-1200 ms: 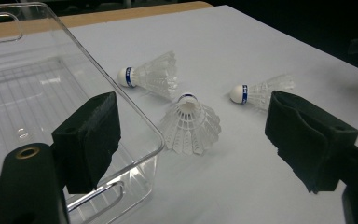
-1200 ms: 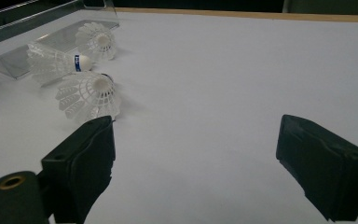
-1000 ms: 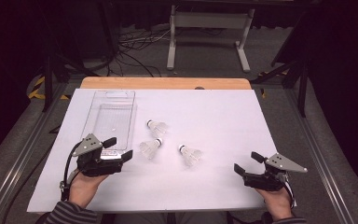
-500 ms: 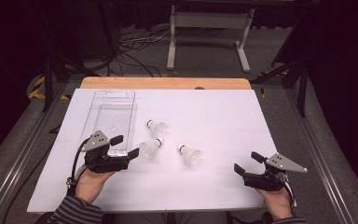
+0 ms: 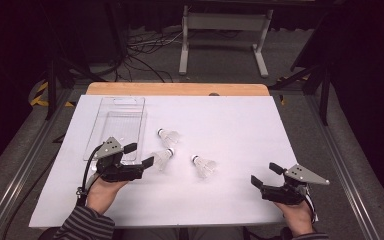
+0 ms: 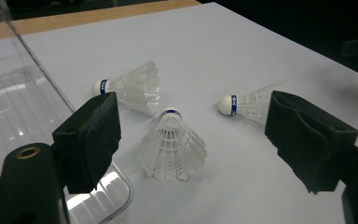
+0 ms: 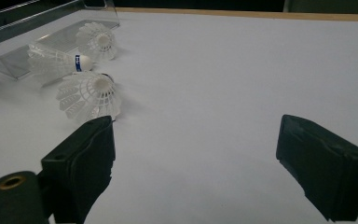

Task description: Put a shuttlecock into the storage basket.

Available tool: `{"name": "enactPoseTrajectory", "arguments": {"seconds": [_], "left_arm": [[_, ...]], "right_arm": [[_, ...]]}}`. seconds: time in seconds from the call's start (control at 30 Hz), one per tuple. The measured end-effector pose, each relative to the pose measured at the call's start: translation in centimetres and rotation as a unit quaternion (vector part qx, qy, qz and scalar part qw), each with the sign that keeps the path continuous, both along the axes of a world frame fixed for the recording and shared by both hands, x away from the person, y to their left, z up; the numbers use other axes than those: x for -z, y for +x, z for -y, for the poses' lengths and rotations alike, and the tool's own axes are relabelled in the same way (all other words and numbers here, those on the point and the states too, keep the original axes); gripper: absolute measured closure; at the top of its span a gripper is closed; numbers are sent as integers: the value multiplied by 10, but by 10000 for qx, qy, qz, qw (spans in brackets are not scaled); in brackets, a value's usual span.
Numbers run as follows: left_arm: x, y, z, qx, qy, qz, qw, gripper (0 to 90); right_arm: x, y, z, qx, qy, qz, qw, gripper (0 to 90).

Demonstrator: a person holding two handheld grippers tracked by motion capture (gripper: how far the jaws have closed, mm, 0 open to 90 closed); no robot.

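Near the left edge of the table (image 5: pixel 220 210), a clear plastic tray (image 5: pixel 117 125) was seen lying with its long side running toward the far edge, and just on its near side the left gripper (image 5: pixel 139 156) was held low over the white surface with its jaws spread wide and nothing between them. Directly ahead of those jaws, framed between them in the left gripper view, the nearest shuttlecock (image 6: pixel 171 147) was found lying on its side, cork pointed away toward the far edge and the feather skirt opened toward the gripper, so that its long axis ran roughly along the gripper's line of approach. A straight advance would therefore be judged to bring the skirt in first, with the jaws closing across the feathers. A second shuttlecock (image 5: pixel 168 135) was placed a little farther toward the far edge, beside the tray's right wall, and a third shuttlecock (image 5: pixel 203 166) lay nearer the middle of the table, its cork turned to the left. Toward the near right corner, the right gripper (image 5: pixel 266 174) was held well apart from all three, its jaws likewise spread and empty. The left hand was clearly the nearer one for the pick-up.
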State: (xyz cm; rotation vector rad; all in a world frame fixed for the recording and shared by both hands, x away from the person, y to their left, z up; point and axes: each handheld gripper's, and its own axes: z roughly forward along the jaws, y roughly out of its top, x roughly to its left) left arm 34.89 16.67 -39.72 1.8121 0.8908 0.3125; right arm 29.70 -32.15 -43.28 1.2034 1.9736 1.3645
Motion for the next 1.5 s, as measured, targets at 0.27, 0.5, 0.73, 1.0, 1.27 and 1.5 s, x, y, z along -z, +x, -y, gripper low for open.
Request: {"name": "enactPoseTrajectory", "arguments": {"seconds": [0.27,0.5,0.73,1.0,1.27,1.5], "left_arm": [[-1,3,7,44,24,22,10000,194],[-1,10,15,48,60,-41,10000,194],[0,16,23,80,101,-104,9999,197],[1,22,31,128,176,-239,9995,205],[-1,27,38,169,259,-331,9990,210],[-2,31,43,167,471,-491,9975,225]], "right_arm": [[0,0,0,-8,-2,-5,10000,125],[0,0,0,-10,-8,0,10000,125],[0,0,0,-15,-9,1,10000,125],[0,0,-1,-31,-9,1,10000,125],[0,0,-1,-55,-7,-13,10000,125],[0,1,-1,-60,-16,-7,10000,125]]}}
